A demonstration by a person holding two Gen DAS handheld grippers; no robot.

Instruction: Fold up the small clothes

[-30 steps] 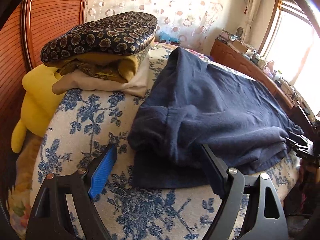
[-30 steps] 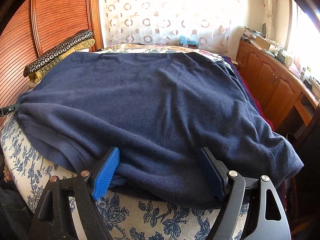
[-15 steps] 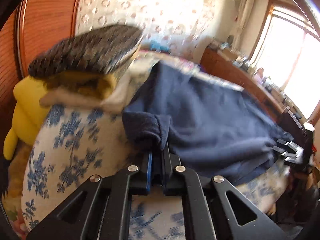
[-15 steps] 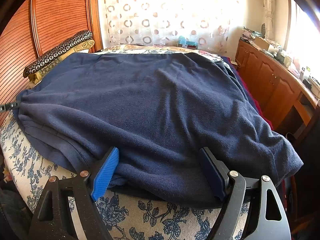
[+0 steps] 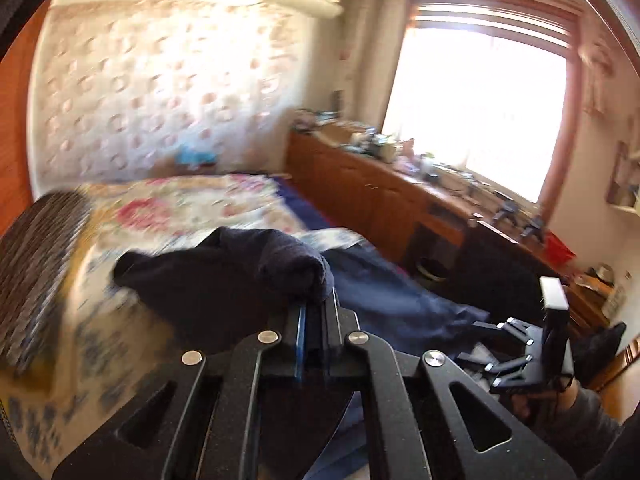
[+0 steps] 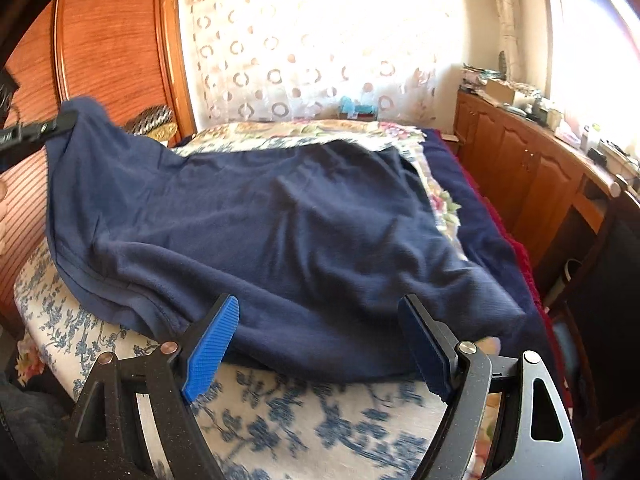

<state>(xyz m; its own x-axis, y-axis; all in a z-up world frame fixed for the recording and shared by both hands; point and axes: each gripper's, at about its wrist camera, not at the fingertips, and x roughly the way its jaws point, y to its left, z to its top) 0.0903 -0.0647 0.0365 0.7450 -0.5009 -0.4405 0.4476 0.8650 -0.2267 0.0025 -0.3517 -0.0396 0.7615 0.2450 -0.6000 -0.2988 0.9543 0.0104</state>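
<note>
Soft navy fleece garment (image 6: pixel 280 232) spread over blue-flowered bed (image 6: pixel 320 420), one corner lifted by left tool (image 5: pixel 314 308), clamped shut on bunched cloth. Right tool (image 6: pixel 320 340) gaping wide at near hem, blue ribbed pads (image 6: pixel 210 344) clear of fabric.

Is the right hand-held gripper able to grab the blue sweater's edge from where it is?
Probably yes. The right hand-held gripper is open, the blue sweater hem lies between its fingers, and nothing blocks it.
</note>
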